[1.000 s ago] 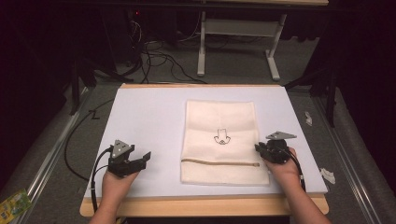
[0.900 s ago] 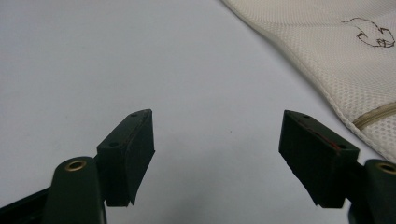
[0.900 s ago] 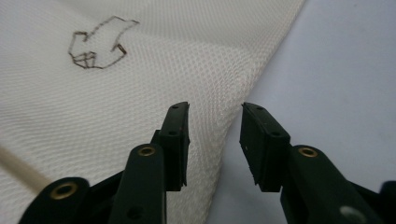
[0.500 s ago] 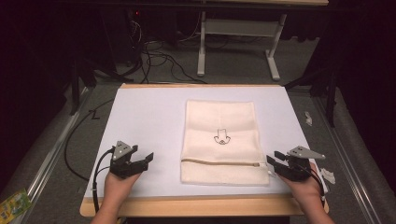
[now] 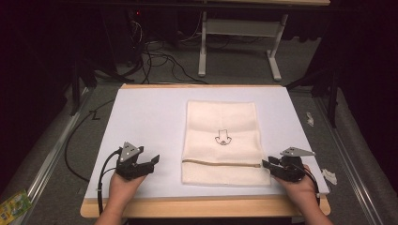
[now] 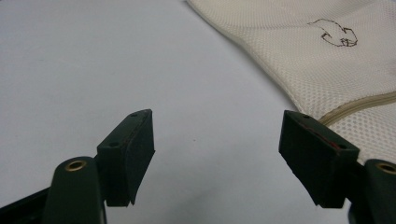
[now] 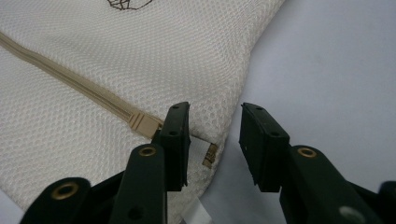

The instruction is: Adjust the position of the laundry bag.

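Observation:
A cream mesh bag point(image 5: 221, 140) lies flat on the white board point(image 5: 141, 117), with a small drawn mark point(image 5: 223, 138) in its middle and a tan zipper point(image 5: 220, 163) across its near part. My right gripper point(image 5: 265, 164) is low at the bag's right edge, by the zipper's end. In the right gripper view its jaws point(image 7: 215, 116) stand partly open just over that edge, beside the zipper pull point(image 7: 144, 124) and a small tag point(image 7: 209, 156), gripping nothing. My left gripper point(image 5: 152, 161) rests left of the bag, wide open point(image 6: 217, 130) over bare board, with the bag point(image 6: 327, 60) ahead to its right.
The board sits on a wooden tabletop point(image 5: 206, 206) whose front edge is just behind both hands. Cables point(image 5: 155, 61) and a desk frame point(image 5: 239, 28) stand on the dark floor beyond. Small white scraps point(image 5: 328, 176) lie right of the board.
My right gripper pulled back toward the near right corner, then came in leftward to the zipper's end. The left gripper shifted slightly toward the bag.

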